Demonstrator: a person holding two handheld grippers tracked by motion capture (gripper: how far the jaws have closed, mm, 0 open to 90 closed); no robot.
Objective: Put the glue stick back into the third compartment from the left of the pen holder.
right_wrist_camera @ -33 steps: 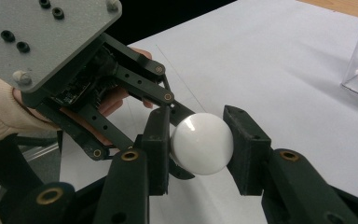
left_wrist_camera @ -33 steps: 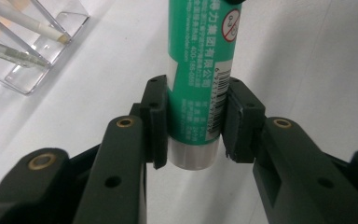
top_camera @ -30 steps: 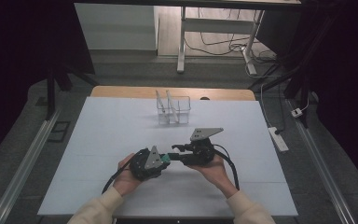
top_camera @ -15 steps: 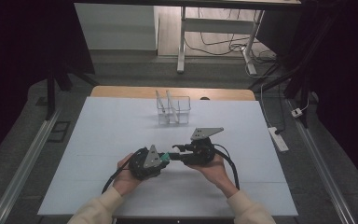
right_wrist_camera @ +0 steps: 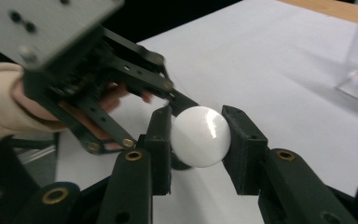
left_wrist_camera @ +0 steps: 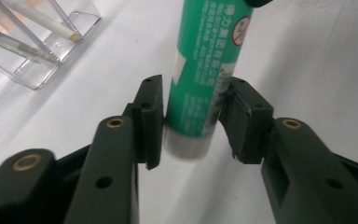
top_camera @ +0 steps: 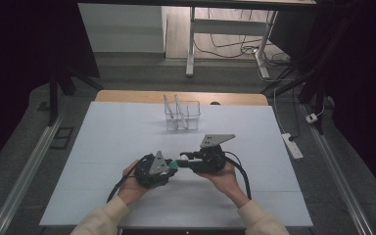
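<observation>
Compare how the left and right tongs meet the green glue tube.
The left tongs flank the grey end of the green printed tube and have just been opening; whether they press is unclear. The right tongs clamp its white round end and have just been closing. Both straddle one tube.
</observation>
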